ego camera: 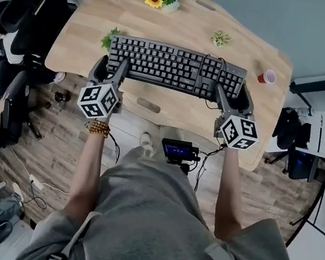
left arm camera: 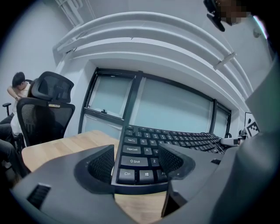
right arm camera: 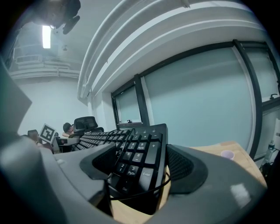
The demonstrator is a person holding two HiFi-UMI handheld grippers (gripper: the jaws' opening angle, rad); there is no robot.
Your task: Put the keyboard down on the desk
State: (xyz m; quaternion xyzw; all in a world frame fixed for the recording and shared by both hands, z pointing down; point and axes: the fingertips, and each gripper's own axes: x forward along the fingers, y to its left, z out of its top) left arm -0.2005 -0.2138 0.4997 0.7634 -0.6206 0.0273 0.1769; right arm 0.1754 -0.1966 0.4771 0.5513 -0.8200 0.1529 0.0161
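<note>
Left gripper (ego camera: 112, 66) and right gripper (ego camera: 234, 93) each clamp one end of the keyboard (ego camera: 172, 67), which spans between them over the desk (ego camera: 185, 23). Risk: the loose cable (right arm camera: 146, 191) by the right jaws gets trapped underneath, or an uneven release tips the keyboard.

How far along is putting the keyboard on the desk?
Done: the keyboard is over the desk. In hand: the left gripper and right gripper each clamp one end. Left: lowering it flat, since its right end looks raised, then releasing.
</note>
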